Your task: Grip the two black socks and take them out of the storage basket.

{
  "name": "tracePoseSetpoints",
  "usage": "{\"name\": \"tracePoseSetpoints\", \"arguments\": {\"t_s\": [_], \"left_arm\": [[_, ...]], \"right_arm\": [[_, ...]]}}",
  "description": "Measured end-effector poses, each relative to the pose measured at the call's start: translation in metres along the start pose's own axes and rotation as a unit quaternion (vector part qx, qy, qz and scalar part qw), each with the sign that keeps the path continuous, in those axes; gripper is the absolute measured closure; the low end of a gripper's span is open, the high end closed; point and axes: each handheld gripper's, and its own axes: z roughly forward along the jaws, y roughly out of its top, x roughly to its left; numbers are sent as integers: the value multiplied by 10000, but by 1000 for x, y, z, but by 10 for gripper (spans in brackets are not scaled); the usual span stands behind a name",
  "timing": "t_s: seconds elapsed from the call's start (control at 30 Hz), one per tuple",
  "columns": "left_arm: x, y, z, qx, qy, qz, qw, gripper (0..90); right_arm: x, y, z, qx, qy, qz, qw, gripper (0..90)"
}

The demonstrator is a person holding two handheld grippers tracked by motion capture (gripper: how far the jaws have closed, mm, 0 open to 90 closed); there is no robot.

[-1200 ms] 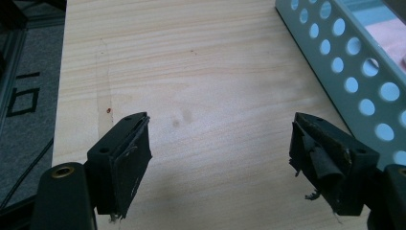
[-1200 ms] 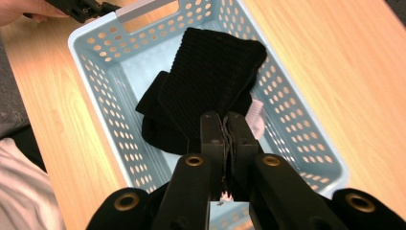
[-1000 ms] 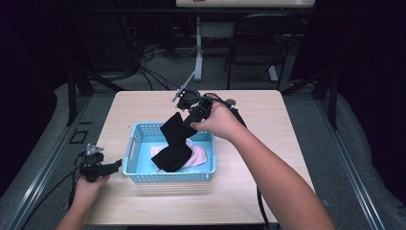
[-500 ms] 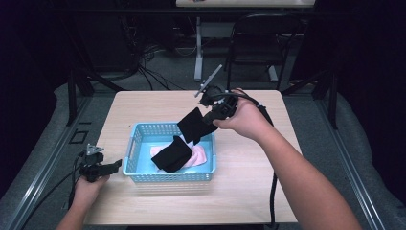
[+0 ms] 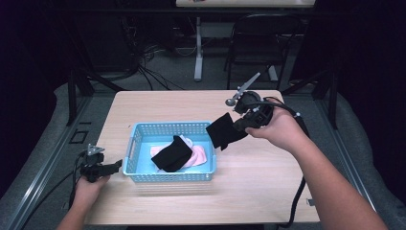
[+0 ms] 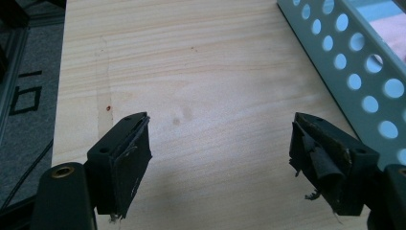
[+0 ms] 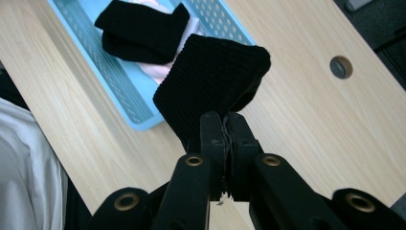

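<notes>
From above, the right gripper (image 5: 243, 123) holds a black sock (image 5: 224, 131) in the air just past the right rim of the blue basket (image 5: 131, 143), over the wooden counter (image 5: 158, 105). A second black sock (image 5: 172, 154) lies inside the basket on top of something pink (image 5: 201, 155). The left gripper (image 5: 103, 168) rests low at the counter's near left corner, just beside the basket.

In the left gripper view its jaws stand wide apart with nothing between them, bare counter ahead and the basket's perforated wall (image 6: 364, 76) at the right.

In the right gripper view the jaws are pinched tight on one edge of the knitted sock (image 7: 210, 91), which droops folded beyond them. It looks light and limp, so I'd say it will sag and swing from wherever it is gripped; a bite on a doubled edge or the cuff seems safest, since a thin single layer could slip free.
</notes>
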Motion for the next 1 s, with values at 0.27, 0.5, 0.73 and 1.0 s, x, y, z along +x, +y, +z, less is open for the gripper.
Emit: {"name": "tracePoseSetpoints", "arguments": {"t_s": [0.27, 0.5, 0.73, 1.0], "left_arm": [[0, 0, 1, 24, 14, 18, 10000, 218], [0, -1, 1, 35, 17, 12, 10000, 218], [0, -1, 2, 55, 27, 18, 10000, 219], [-1, -1, 2, 79, 27, 21, 10000, 218]], "right_arm": [[-6, -24, 18, 141, 129, 207, 9996, 878], [-8, -40, 52, 306, 332, 345, 9984, 878], [-26, -71, 87, 615, 272, 738, 9950, 878], [-52, -106, 120, 1208, 101, 1160, 9858, 874]]}}
